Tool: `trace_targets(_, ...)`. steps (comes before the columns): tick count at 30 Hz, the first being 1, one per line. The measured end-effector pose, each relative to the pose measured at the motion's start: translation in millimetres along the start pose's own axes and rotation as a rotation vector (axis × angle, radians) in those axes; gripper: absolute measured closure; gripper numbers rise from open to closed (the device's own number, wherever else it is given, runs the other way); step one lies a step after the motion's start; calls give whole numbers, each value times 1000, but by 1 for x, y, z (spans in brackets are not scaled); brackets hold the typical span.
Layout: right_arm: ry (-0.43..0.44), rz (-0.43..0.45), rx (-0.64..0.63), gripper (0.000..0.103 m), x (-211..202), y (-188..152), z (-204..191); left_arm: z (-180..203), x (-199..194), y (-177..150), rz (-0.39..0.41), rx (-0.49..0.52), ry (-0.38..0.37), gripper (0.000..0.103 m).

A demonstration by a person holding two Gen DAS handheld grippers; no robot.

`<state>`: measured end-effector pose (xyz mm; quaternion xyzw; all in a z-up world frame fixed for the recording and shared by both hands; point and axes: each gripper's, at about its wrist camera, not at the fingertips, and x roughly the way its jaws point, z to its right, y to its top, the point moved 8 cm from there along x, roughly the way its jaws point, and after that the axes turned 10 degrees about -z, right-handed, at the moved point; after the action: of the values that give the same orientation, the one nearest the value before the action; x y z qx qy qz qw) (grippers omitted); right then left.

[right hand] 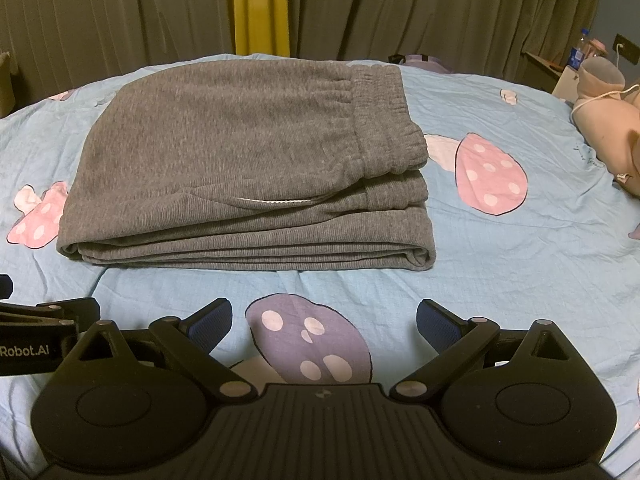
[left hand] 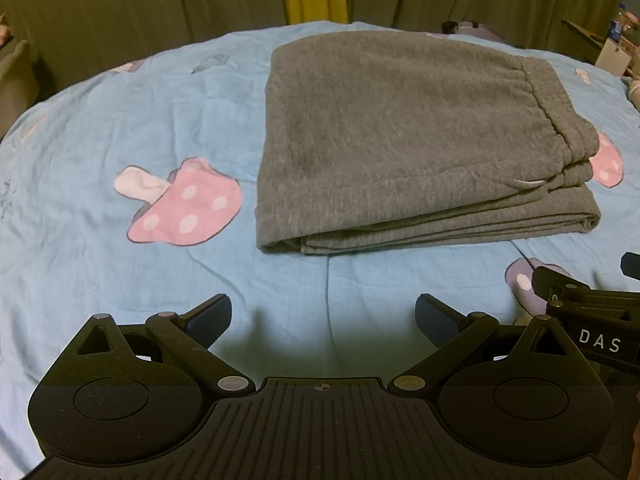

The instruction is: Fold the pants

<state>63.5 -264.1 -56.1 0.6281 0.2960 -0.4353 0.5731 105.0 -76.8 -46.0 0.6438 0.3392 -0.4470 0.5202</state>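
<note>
Grey pants lie folded in a flat stack of layers on the blue bedsheet, with the elastic waistband on the right side. They also show in the right wrist view. My left gripper is open and empty, a short way in front of the stack's near edge. My right gripper is open and empty, also in front of the stack, over a purple mushroom print. Part of the right gripper shows at the right edge of the left wrist view.
The blue sheet has pink mushroom prints. Green and yellow curtains hang behind the bed. A pale plush toy lies at the right edge of the bed, with a side table and bottle beyond it.
</note>
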Motion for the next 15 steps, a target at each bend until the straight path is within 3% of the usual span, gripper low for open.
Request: trace_targets(15,-29,-1,-23,4,1,0,-5,-1,-2,1,16,-9,-26,1)
